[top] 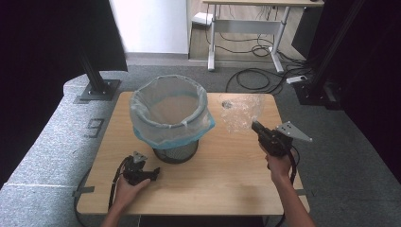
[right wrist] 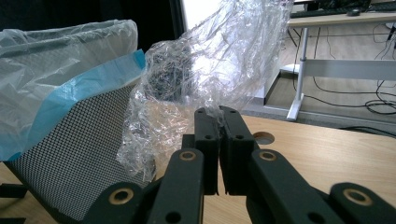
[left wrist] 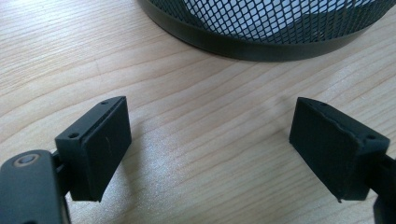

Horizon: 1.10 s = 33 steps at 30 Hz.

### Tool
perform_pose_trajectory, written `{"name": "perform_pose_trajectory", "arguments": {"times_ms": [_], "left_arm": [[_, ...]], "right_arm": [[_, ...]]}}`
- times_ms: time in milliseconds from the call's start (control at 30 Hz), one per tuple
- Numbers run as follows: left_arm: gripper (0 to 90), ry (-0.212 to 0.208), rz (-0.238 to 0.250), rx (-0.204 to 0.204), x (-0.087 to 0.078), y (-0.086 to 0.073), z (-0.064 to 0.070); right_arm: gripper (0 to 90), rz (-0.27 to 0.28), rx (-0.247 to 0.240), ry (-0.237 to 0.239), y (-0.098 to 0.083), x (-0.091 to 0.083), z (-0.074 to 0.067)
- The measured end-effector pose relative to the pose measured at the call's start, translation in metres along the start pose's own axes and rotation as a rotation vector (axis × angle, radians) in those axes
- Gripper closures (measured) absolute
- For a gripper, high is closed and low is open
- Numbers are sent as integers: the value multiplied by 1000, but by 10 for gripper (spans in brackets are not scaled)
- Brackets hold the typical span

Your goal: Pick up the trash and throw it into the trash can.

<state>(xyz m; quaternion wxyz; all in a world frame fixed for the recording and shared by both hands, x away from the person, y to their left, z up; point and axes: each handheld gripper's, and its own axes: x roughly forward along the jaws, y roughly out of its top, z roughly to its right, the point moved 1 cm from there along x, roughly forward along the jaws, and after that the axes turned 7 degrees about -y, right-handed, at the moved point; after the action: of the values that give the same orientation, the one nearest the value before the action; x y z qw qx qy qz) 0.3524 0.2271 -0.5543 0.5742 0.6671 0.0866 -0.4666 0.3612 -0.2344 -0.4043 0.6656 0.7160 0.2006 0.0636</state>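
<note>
A crumpled sheet of clear plastic film hangs above the right side of the wooden table. My right gripper is shut on its lower edge and holds it up beside the bin. The black mesh waste bin stands mid-table, lined with a pale bag that has a blue rim. My left gripper rests low at the table's front left, just before the bin's base. Its jaws stand wide apart with only bare wood between them.
A round cable hole sits in the tabletop near the far right edge. Black stand posts flank the table on grey carpet. A white desk with loose cables stands behind.
</note>
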Motion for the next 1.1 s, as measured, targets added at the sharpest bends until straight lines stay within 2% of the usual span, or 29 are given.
{"name": "perform_pose_trajectory", "arguments": {"times_ms": [733, 1100], "left_arm": [[128, -1, 0, 0, 0, 0, 1], [128, -1, 1, -1, 0, 0, 1]], "right_arm": [[850, -7, -19, -9, -2, 2, -3], [850, 10, -20, -12, 1, 1, -5]]}}
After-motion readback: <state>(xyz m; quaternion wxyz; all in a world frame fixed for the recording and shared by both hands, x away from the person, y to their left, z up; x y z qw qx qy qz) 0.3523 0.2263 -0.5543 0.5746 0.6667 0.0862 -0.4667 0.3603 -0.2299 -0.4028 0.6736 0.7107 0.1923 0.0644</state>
